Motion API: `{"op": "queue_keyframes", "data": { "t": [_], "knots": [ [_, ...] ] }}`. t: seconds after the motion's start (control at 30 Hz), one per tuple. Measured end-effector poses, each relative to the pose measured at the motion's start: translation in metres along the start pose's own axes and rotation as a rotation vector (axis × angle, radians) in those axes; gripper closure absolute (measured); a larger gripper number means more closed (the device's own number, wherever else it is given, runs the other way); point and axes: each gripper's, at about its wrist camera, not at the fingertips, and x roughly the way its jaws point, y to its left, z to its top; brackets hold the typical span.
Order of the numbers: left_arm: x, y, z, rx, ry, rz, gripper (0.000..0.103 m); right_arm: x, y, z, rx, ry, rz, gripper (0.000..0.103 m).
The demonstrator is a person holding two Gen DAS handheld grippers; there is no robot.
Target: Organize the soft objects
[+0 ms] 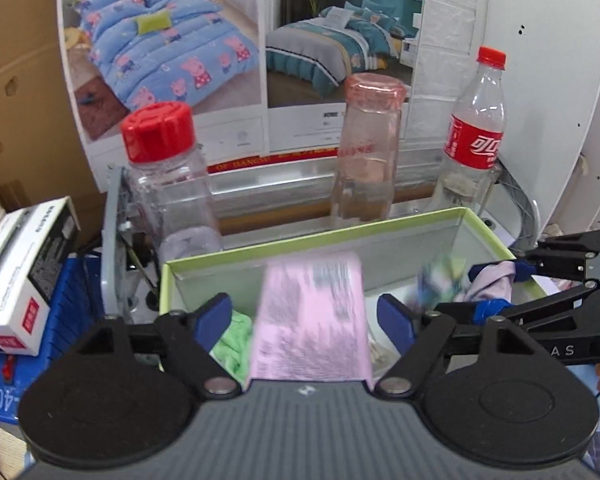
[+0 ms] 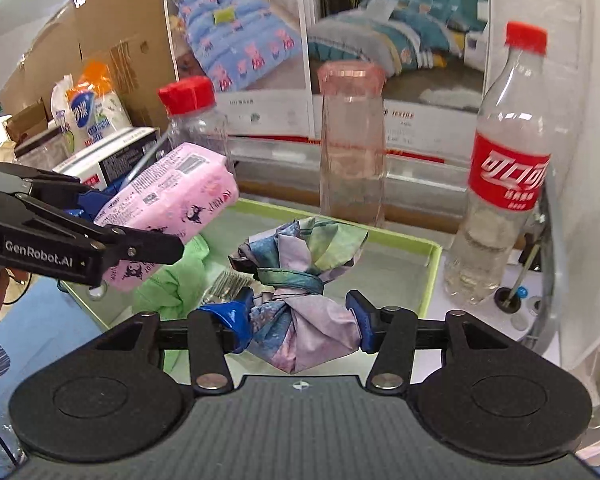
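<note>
Gripping a knotted bundle of blue, green and lilac patterned cloth (image 2: 300, 312), the right gripper (image 2: 300, 320) has its blue-padded fingers pressed into the bundle's two sides, and the cloth bulges out between them and above the open green-rimmed box (image 2: 434, 276). To its left, the left gripper (image 1: 308, 320) holds a soft pink plastic-wrapped tissue pack (image 1: 310, 320) lengthwise between its fingers; in the left wrist view small gaps show beside the pack, so whether it is truly clamped I cannot tell. The pack hangs tilted over the box's near left part, above a crumpled light-green cloth (image 2: 172, 280) lying inside the box. Behind the box stand a clear red-capped jar (image 1: 168, 176), a pink-tinted clear bottle (image 1: 366, 148) and a red-labelled cola bottle (image 1: 474, 136), backed by a bedding poster (image 1: 240, 40).
</note>
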Motion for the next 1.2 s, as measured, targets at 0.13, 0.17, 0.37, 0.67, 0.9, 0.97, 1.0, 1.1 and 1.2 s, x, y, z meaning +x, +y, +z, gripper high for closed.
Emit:
{"op": "queue_keyframes", "data": {
  "t": [0.13, 0.17, 0.37, 0.67, 0.9, 0.97, 1.0, 1.1, 1.2],
  "knots": [
    [-0.011, 0.005, 0.000, -0.029, -0.008, -0.003, 0.022, 0.005, 0.001, -0.001, 0.022, 0.029, -0.047, 0.062],
    [-0.015, 0.006, -0.001, -0.033, -0.015, 0.000, 0.022, 0.001, 0.003, -0.001, 0.024, 0.001, -0.056, 0.061],
    [-0.065, 0.010, -0.022, -0.052, -0.067, 0.012, 0.013, -0.045, 0.014, 0.001, 0.081, -0.142, -0.025, 0.054],
    [-0.131, 0.059, -0.118, -0.179, -0.061, 0.072, 0.003, -0.129, 0.064, -0.072, 0.136, -0.197, -0.036, 0.050],
    [-0.130, 0.080, -0.202, -0.275, 0.108, 0.133, 0.003, -0.174, 0.079, -0.160, 0.288, -0.293, -0.178, 0.050],
    [-0.126, 0.084, -0.206, -0.292, 0.127, 0.132, 0.003, -0.184, 0.077, -0.186, 0.381, -0.326, -0.220, 0.049],
    [-0.121, 0.086, -0.203, -0.305, 0.135, 0.139, 0.003, -0.188, 0.075, -0.196, 0.424, -0.340, -0.236, 0.049],
    [-0.104, 0.089, -0.185, -0.320, 0.141, 0.097, 0.003, -0.190, 0.063, -0.215, 0.516, -0.336, -0.248, 0.049],
    [-0.068, 0.092, -0.162, -0.366, 0.236, 0.021, 0.003, -0.194, 0.060, -0.217, 0.532, -0.344, -0.275, 0.049]
  ]
}}
